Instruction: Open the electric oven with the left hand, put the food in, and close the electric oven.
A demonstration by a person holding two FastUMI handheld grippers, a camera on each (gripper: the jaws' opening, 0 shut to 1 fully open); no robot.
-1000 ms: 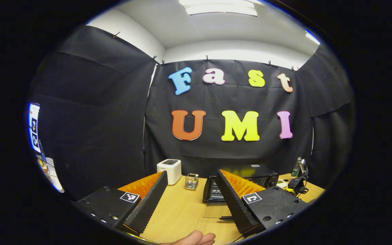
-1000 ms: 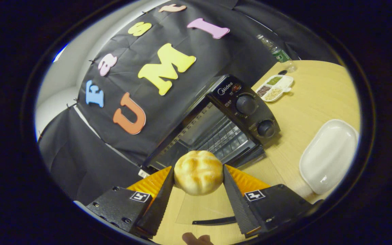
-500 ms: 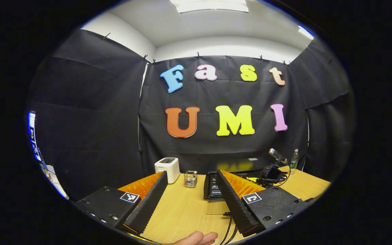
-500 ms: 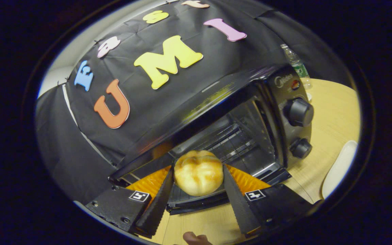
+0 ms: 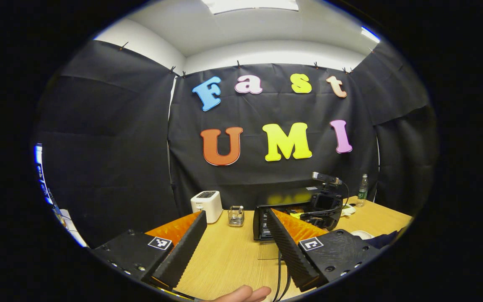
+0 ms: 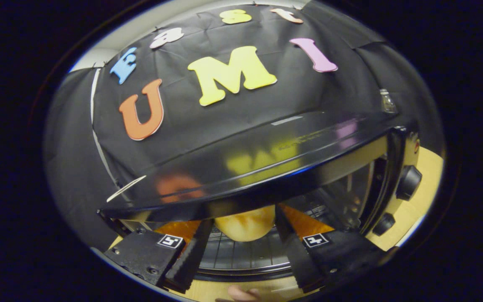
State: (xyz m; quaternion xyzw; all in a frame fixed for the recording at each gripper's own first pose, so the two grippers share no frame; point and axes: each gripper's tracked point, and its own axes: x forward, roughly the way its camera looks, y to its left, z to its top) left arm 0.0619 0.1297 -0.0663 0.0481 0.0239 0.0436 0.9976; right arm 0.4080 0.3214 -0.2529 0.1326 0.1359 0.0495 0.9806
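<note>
- Right gripper (image 6: 243, 228) reaches forward into the mouth of the electric oven (image 6: 266, 167), its two fingers on either side of a golden bread bun (image 6: 245, 221) and pinching it between them; the bun sits just under the oven's top front edge, above the wire rack (image 6: 241, 256), and whether it touches the rack cannot be told
- A fingertip of the hand (image 6: 239, 292) that holds this gripper shows at the bottom edge of the right gripper view
- In the left gripper view the left gripper (image 5: 235, 239) hangs low over the wooden table (image 5: 233, 260), level and pointed at the back wall, its fingers spread wide apart with nothing between them; part of the holding hand (image 5: 243, 295) shows at the bottom edge
- From that view the oven (image 5: 285, 207) stands well ahead on the table with its door (image 5: 260, 222) open; the other gripper's body (image 5: 325, 201) and its cables sit at the oven's front
- Two black knobs (image 6: 407, 188) stand one above the other on the oven's right-hand panel; the glossy top reflects the wall; any brand mark is too blurred to read
- Each gripper finger mount carries a small square black-and-white marker (image 5: 159, 243); no legible words on them
- Left of the oven stand a white toaster (image 5: 207, 205) and a small clear holder (image 5: 236, 215); a bottle (image 5: 363, 196) stands at the far right
</note>
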